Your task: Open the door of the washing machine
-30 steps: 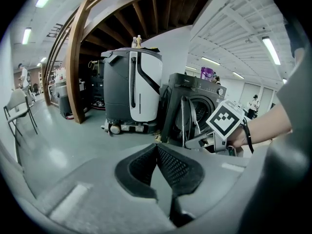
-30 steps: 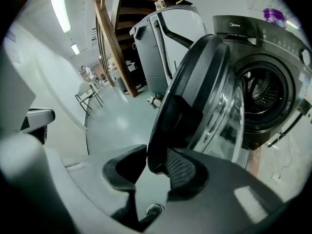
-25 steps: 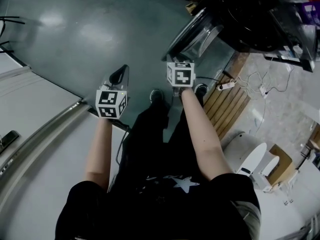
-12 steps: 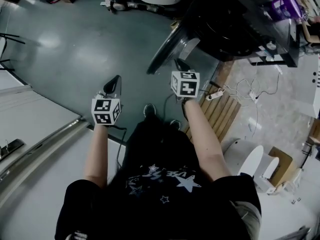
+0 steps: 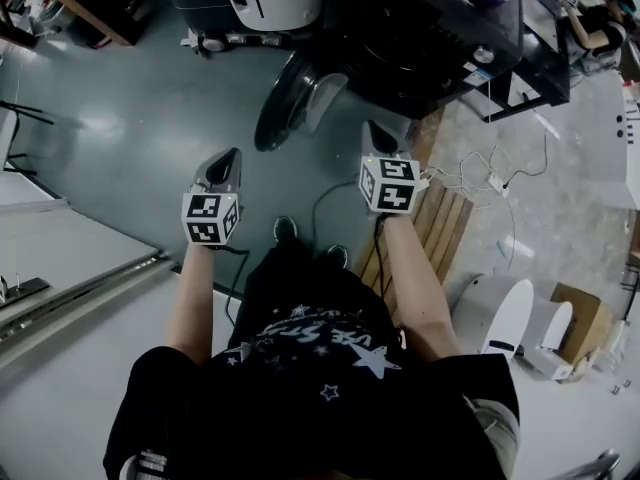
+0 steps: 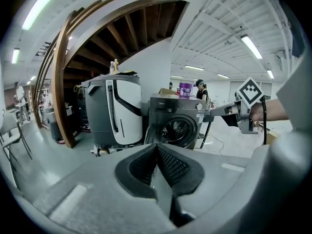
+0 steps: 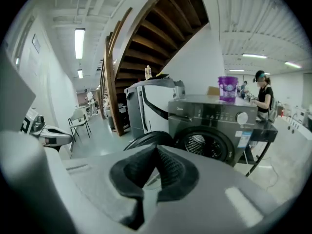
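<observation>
The dark grey washing machine (image 5: 420, 38) stands ahead of me, and its round door (image 5: 288, 96) is swung open to the left. The right gripper view shows the door (image 7: 146, 139) beside the bare drum opening (image 7: 205, 144). My right gripper (image 5: 377, 131) hangs in the air short of the machine, shut, its pads (image 7: 168, 167) together with nothing between them. Further left, my left gripper (image 5: 230, 160) is also shut and empty and touches nothing. In the left gripper view the machine (image 6: 178, 123) is in the middle and the right gripper (image 6: 234, 113) reaches in from the right.
A white-and-grey appliance (image 7: 146, 108) stands left of the machine under a wooden staircase (image 7: 122, 57). A purple container (image 7: 227, 88) sits on the machine's top. A person (image 7: 264, 95) stands behind it. A wooden pallet (image 5: 440, 218) and loose cables (image 5: 490, 183) lie at my right.
Both grippers have risen and drawn back from the machine. The right gripper, which was close to the door's edge, is now clear of it. The door stays swung open.
</observation>
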`<action>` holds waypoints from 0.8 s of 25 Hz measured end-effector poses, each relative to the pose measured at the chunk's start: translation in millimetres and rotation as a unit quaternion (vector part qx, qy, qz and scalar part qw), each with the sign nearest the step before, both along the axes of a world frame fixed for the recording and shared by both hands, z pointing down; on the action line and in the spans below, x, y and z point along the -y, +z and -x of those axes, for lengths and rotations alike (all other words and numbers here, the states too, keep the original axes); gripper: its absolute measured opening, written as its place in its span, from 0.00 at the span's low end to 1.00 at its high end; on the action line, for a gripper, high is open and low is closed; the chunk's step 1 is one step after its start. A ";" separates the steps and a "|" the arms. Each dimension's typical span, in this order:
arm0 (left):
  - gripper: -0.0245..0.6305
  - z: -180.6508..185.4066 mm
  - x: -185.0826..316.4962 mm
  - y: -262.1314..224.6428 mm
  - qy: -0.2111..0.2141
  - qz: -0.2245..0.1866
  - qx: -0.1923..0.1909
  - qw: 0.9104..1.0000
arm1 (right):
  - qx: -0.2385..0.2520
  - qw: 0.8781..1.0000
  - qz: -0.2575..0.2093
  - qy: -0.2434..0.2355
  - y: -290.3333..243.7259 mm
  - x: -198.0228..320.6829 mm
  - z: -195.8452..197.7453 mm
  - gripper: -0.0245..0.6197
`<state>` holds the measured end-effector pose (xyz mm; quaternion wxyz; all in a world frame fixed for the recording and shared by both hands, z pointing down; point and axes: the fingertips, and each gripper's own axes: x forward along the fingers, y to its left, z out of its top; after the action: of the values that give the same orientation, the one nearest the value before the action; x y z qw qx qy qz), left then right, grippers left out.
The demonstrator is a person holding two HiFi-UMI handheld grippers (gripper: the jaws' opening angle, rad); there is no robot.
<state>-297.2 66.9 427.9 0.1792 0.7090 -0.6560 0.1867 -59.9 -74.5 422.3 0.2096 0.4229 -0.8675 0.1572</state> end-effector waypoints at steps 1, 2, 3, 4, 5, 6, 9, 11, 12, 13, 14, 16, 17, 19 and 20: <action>0.05 -11.4 -0.5 -5.5 0.004 -0.004 -0.001 1.000 | 0.003 1.000 -0.010 0.006 -9.4 -2.5 -17.1 0.04; 0.05 -23.7 -1.2 -10.3 0.009 -0.008 -0.002 1.000 | 0.008 1.000 -0.018 0.013 -18.4 -5.1 -34.4 0.04; 0.05 -37.0 -2.2 -14.5 0.016 -0.010 -0.003 1.000 | 0.016 0.999 -0.025 0.022 -27.4 -7.9 -51.9 0.04; 0.05 -51.2 -3.5 -18.4 0.025 -0.013 -0.004 1.000 | 0.025 0.999 -0.030 0.032 -36.2 -10.9 -69.0 0.04; 0.05 -65.8 -4.8 -22.2 0.035 -0.015 -0.004 0.999 | 0.032 0.998 -0.036 0.043 -44.7 -14.0 -85.4 0.04; 0.05 -80.2 -5.9 -26.3 0.046 -0.018 -0.004 0.999 | 0.038 0.997 -0.041 0.052 -52.6 -16.9 -100.7 0.04; 0.05 -120.6 -11.3 -37.5 0.071 -0.029 -0.010 0.997 | 0.033 0.995 -0.057 0.075 -67.7 -27.7 -142.0 0.04; 0.05 -143.4 -16.7 -42.4 0.076 -0.036 -0.020 0.996 | 0.021 0.994 -0.063 0.086 -70.1 -35.6 -167.6 0.04; 0.05 -152.6 -18.1 -44.8 0.078 -0.040 -0.023 0.996 | 0.019 0.993 -0.064 0.093 -71.0 -38.6 -179.7 0.04; 0.05 -160.5 -19.3 -47.3 0.078 -0.043 -0.025 0.996 | 0.021 0.993 -0.064 0.099 -72.2 -41.5 -191.0 0.04; 0.05 -167.4 -21.2 -49.7 0.079 -0.046 -0.027 0.995 | 0.022 0.992 -0.063 0.105 -73.5 -44.8 -201.6 0.04; 0.05 -178.2 -26.9 -53.9 0.080 -0.048 -0.027 0.995 | 0.026 0.991 -0.062 0.113 -76.0 -52.5 -219.6 0.04; 0.05 -181.9 -29.5 -56.1 0.080 -0.050 -0.026 0.995 | 0.027 0.991 -0.062 0.116 -77.6 -56.1 -226.9 0.04; 0.05 -187.9 -33.1 -60.3 0.080 -0.054 -0.024 0.995 | 0.028 0.990 -0.066 0.118 -81.0 -62.0 -239.0 0.04; 0.05 -190.8 -34.7 -62.0 0.080 -0.057 -0.024 0.995 | 0.029 0.990 -0.068 0.119 -81.9 -64.7 -244.3 0.04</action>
<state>-106.4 101.6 365.9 0.1388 0.7722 -0.6026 0.1463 184.4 -9.8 340.4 0.1353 0.5318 -0.8252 0.1340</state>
